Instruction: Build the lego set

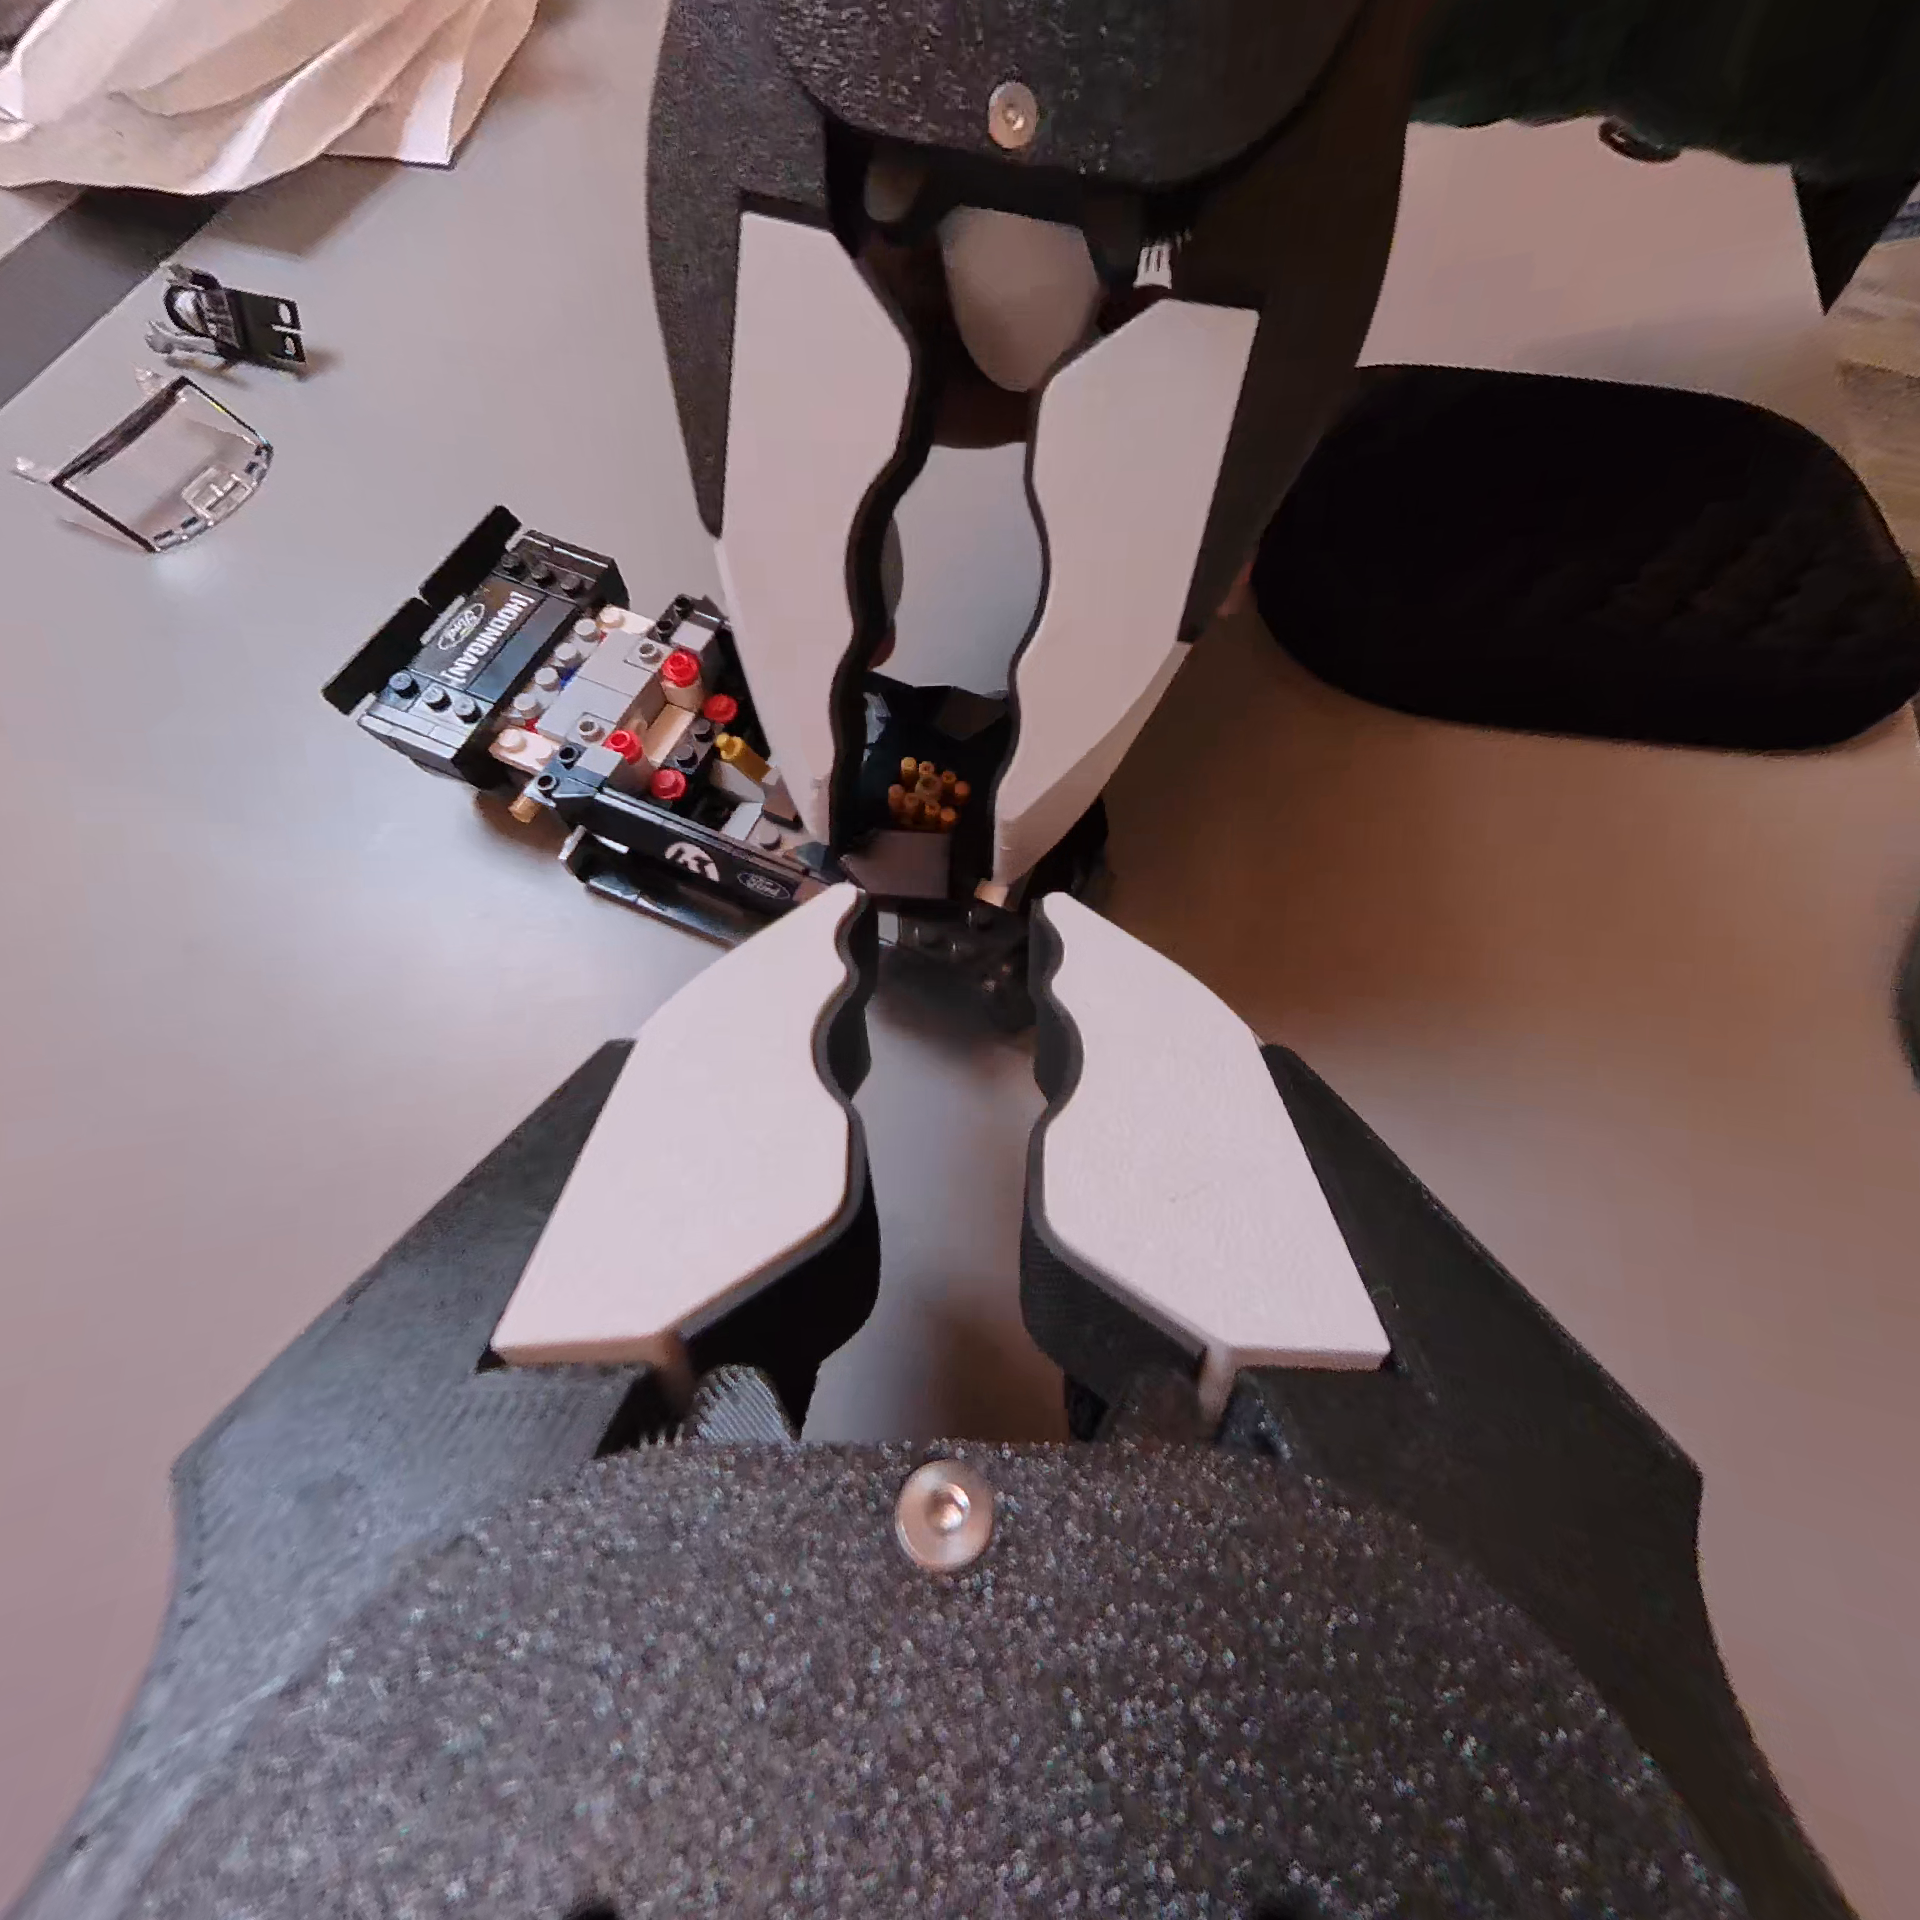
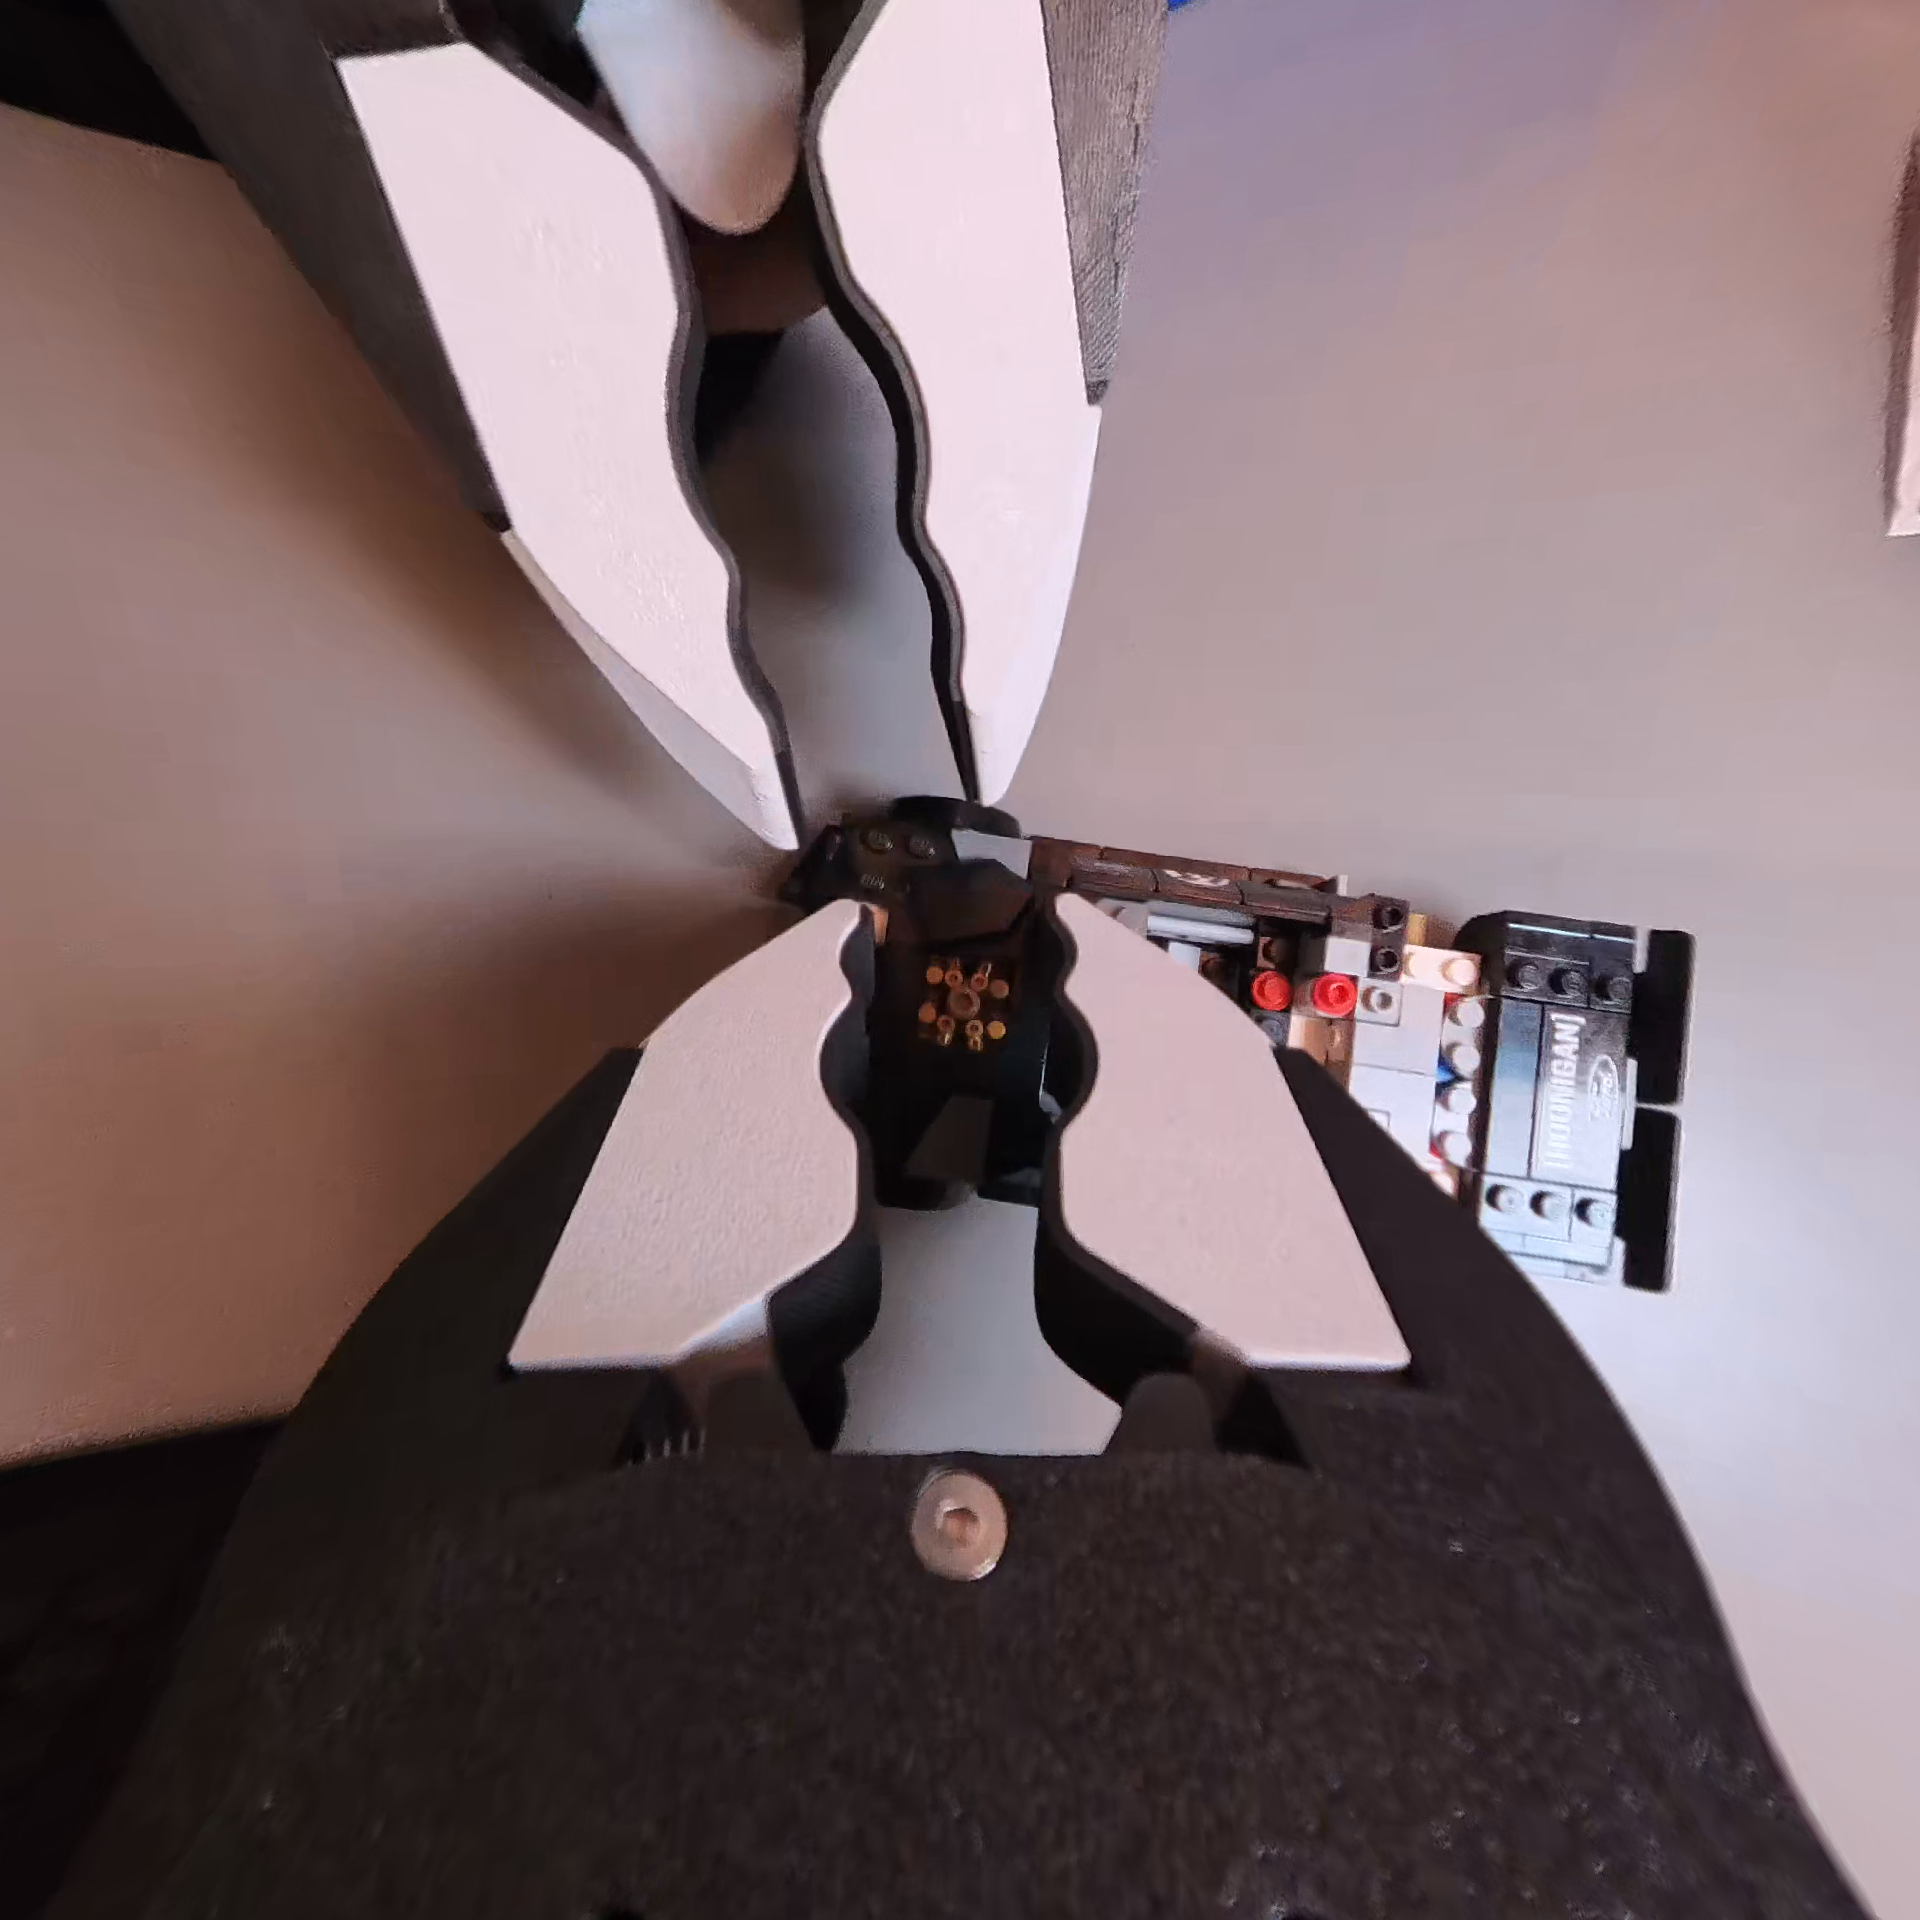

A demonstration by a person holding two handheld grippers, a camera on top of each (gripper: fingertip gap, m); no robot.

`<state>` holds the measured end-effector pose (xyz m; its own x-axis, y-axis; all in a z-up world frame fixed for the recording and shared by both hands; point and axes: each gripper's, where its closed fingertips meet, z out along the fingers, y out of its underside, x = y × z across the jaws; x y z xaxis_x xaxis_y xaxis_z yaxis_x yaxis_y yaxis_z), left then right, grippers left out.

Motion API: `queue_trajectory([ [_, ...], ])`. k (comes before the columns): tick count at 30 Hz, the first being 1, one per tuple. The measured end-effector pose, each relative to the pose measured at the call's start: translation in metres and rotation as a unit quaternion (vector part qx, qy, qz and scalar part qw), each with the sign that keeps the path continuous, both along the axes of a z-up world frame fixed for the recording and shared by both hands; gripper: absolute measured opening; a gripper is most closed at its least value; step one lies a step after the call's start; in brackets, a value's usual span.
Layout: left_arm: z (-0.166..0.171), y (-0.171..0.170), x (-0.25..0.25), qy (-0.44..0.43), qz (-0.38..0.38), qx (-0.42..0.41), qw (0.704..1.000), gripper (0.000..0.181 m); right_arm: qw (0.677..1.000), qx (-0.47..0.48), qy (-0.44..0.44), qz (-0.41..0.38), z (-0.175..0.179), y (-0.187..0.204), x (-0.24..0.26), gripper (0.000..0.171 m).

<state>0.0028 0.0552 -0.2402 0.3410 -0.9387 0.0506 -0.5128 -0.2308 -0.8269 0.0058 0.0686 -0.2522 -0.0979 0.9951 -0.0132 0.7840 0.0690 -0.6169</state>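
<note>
A black Lego car [image 1: 540, 665] with grey, red and tan bricks inside lies on the grey table [image 1: 260, 987]; it also shows in the right wrist view [image 2: 1538, 1091]. My left gripper [image 1: 945, 909] is closed on the car's black front end [image 1: 956, 945]. My right gripper [image 2: 956, 914] comes from the opposite side. It is closed around the black front section with the gold engine pipes [image 2: 961, 1003]. Each gripper shows in the other's view, tip to tip: the right [image 1: 914, 857] and the left [image 2: 883, 805]. The fingers hide much of the car's front.
A clear windscreen piece [image 1: 156, 468] and a small black assembly [image 1: 234, 327] lie at the far left. Crumpled white paper [image 1: 260, 73] sits beyond them. A black chair seat [image 1: 1579, 551] is past the table's right edge. White paper [image 2: 1907, 416] is at the right edge. My two grippers' fingertips are within a few centimetres of each other. The small black assembly [image 1: 234, 327] lies around 25 cm away from my right fingertips.
</note>
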Motion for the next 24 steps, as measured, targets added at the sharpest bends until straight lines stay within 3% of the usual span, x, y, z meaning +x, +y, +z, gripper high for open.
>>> queue_trajectory([
  [5,0.0,-0.004,0.0,0.006,-0.006,0.008,1.0,0.027,1.0,-0.001,-0.005,-0.007,0.0,0.0,-0.001,0.021],
  [24,-0.007,0.001,0.003,-0.011,0.007,-0.002,1.0,0.026,0.991,-0.014,0.072,-0.108,0.009,0.007,0.02,0.019],
])
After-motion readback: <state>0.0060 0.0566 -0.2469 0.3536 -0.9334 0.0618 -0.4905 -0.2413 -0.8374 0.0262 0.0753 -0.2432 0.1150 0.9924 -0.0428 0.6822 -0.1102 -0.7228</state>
